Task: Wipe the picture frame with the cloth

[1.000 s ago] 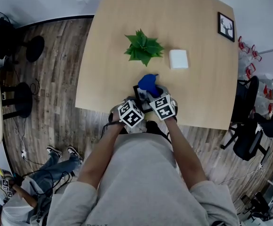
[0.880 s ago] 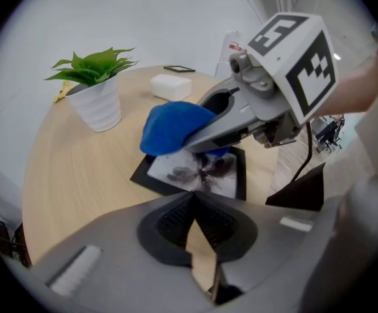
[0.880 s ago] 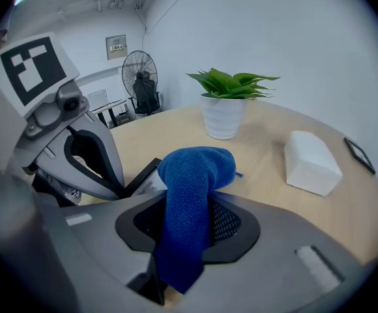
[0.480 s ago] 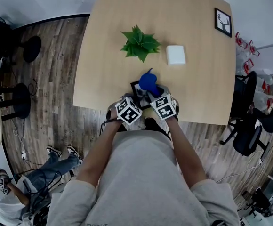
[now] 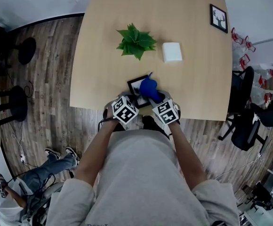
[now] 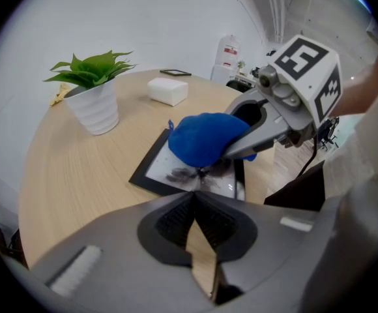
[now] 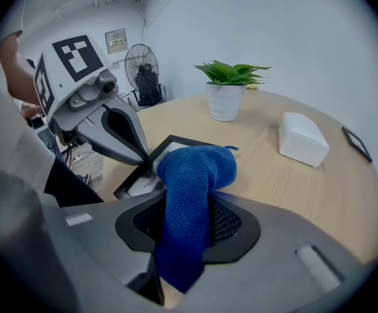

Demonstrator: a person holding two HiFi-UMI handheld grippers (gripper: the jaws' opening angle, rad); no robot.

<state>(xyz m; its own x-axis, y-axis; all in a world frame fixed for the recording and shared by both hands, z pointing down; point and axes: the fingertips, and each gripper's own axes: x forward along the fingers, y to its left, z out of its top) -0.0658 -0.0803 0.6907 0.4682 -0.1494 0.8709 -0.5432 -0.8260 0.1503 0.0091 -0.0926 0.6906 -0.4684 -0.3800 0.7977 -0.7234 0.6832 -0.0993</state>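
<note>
The frame (image 6: 166,171) lies flat on the tabletop (image 5: 108,27), on the person's side of the plant (image 5: 135,41) and a little to its right. It is black-edged with a pale picture inside.

The right hand-held gripper (image 7: 188,204) is clenched on the blue cloth (image 7: 195,168). The cloth runs up between the jaws and bulges out in front of them as a rounded wad. In the left gripper view that wad rests on the frame's glass, over the side farther from the plant.

The left hand-held gripper (image 6: 198,194) has its jaws closed together with nothing between them. Their tips sit at the frame's near edge, the edge away from the plant. Whether they press on it cannot be told.

The two grippers are side by side, both on the person's side of the plant.

A white box (image 5: 172,52) stands just right of the plant. A second, smaller frame (image 5: 218,18) lies well beyond it, far to the plant's right at the tabletop's corner.
</note>
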